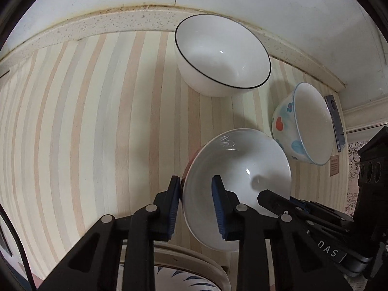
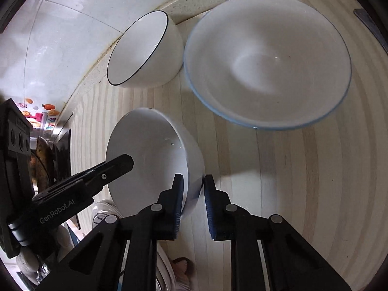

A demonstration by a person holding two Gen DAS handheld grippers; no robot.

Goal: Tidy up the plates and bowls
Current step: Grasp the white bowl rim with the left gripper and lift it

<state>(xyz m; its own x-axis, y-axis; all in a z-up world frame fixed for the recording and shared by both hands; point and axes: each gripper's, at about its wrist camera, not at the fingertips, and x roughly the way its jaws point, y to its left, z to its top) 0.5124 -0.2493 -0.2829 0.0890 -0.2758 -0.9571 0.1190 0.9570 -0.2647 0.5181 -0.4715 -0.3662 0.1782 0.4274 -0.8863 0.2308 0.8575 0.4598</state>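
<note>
A plain white bowl [image 1: 242, 165] hangs tilted above the striped counter, held from two sides. My left gripper [image 1: 196, 179] is shut on its near rim, one blue pad outside the wall and one inside. My right gripper [image 2: 192, 177] is shut on the opposite wall of the same bowl [image 2: 150, 150]. In each wrist view, one black finger of the other gripper reaches into the bowl. A white bowl with a thin black rim [image 1: 223, 53] stands by the back wall. A floral bowl with a blue rim [image 1: 300, 123] stands to its right and looks large in the right wrist view [image 2: 266, 58].
A striped mat [image 1: 97, 121] covers the counter up to a speckled stone ledge and white tiled wall. A plate with a blue pattern [image 1: 194, 269] lies just under my left gripper. A dark flat object [image 1: 335, 121] lies beyond the floral bowl. Rack clutter [image 2: 104, 208] shows at lower left.
</note>
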